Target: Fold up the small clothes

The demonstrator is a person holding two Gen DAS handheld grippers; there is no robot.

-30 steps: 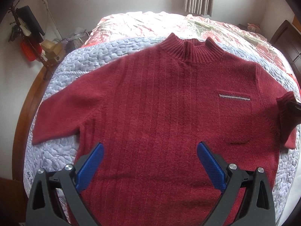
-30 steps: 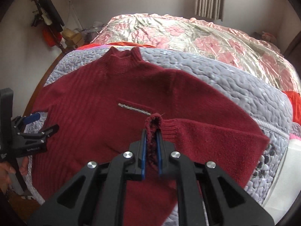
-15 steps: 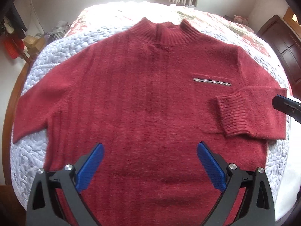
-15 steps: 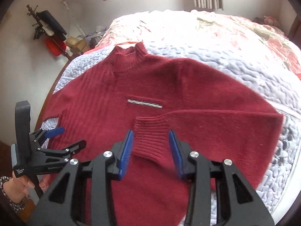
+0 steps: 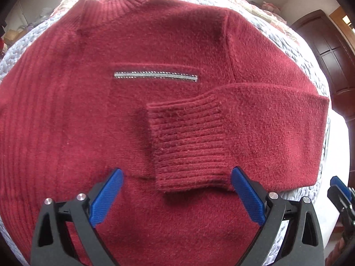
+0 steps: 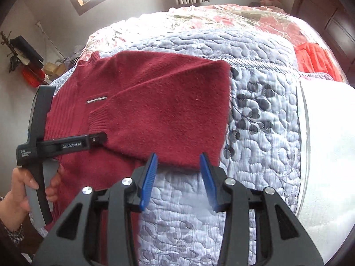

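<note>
A dark red knit sweater (image 5: 155, 44) lies face up on the quilt, with a silver pocket strip (image 5: 155, 75). One sleeve is folded across the chest, its ribbed cuff (image 5: 188, 146) lying flat. My left gripper (image 5: 176, 191) hovers open just short of the cuff, which lies between its blue pads. In the right wrist view the sweater (image 6: 155, 110) shows with the folded sleeve, and my right gripper (image 6: 178, 174) is open at the sleeve's near edge, holding nothing. The left gripper (image 6: 97, 139) appears there too, held by a hand (image 6: 20, 190).
The sweater rests on a pale blue quilt (image 6: 261, 115) over a floral bedspread (image 6: 221, 20). An orange cloth (image 6: 315, 59) lies at the far right. A white edge (image 6: 328, 155) borders the quilt's right side. A dark wooden wardrobe (image 5: 328, 44) stands beyond.
The right gripper let go of the cuff after laying the sleeve across the chest, then drew back to the sleeve's outer edge. The left gripper moved in towards the cuff.
</note>
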